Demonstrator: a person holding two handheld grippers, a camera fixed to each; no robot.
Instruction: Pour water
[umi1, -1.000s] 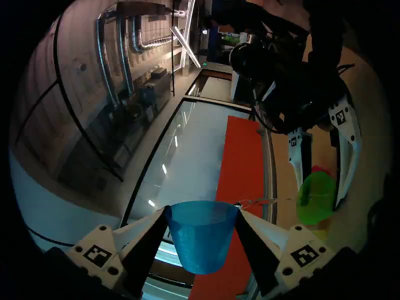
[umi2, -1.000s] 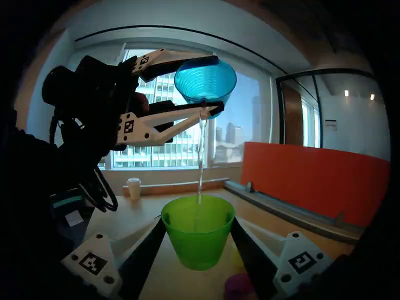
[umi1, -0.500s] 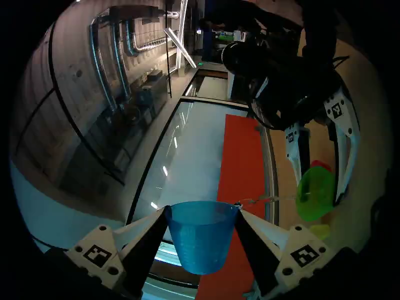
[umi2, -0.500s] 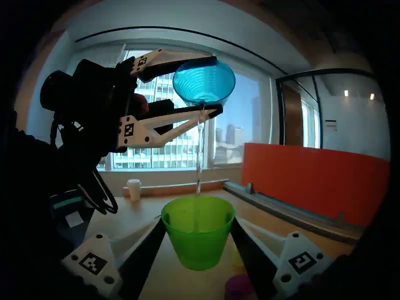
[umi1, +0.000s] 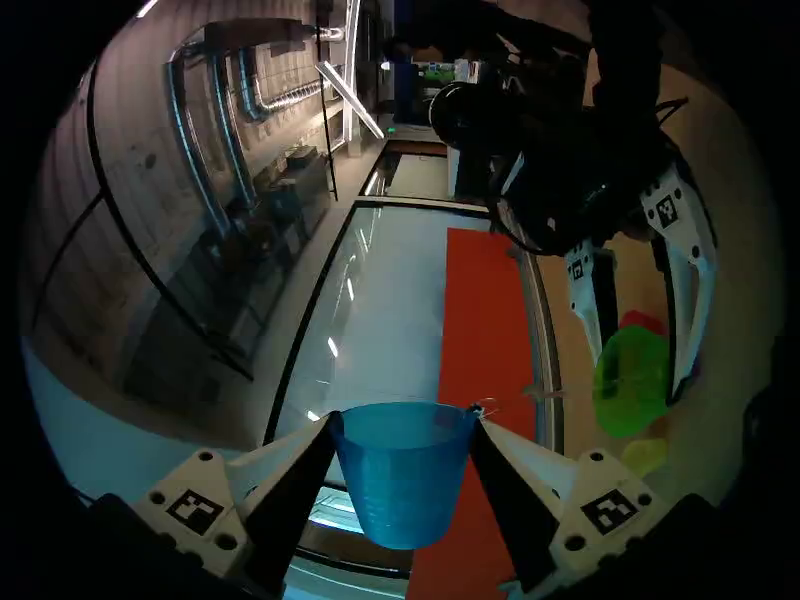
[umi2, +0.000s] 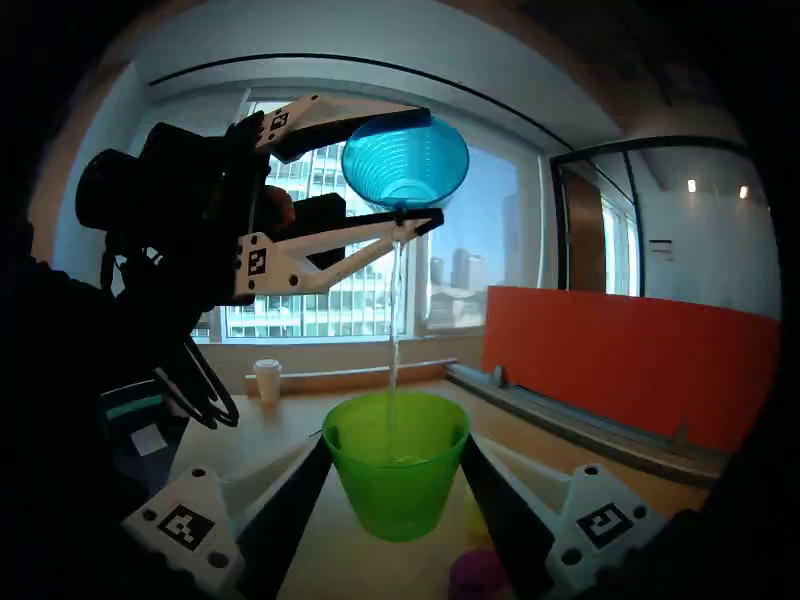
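- Left gripper view: left gripper (umi1: 403, 428) is clamped on the blue cup (umi1: 403, 480), one finger pressed on each side of the cup wall, rim pointing away from the camera.
- Right gripper view: right gripper (umi2: 395, 445) has both fingers pressed on the green cup (umi2: 396, 485). Cup is upright with its mouth up, low over the table (umi2: 335, 560).
- Right gripper view: blue cup is high above the green cup, tipped over with its mouth toward the camera. The left gripper reaches in from the left and holds it between upper and lower finger.
- Thin water stream (umi2: 392, 320) runs from the blue cup's lower lip straight down into the green cup's mouth.
- The cups are well apart and not touching.
- Can't tell the water level in the green cup.
- Left gripper view: right gripper and green cup show farther off at right, and the stream reaches across to the green cup's rim.
- Background, right gripper view: window (umi2: 320, 290) with buildings outside, paper cup (umi2: 267, 378) on the ledge below it, orange partition (umi2: 630, 360) along the table's right side.
- Purple object (umi2: 478, 577) on the table just beside the right gripper's finger, too cut off to identify.
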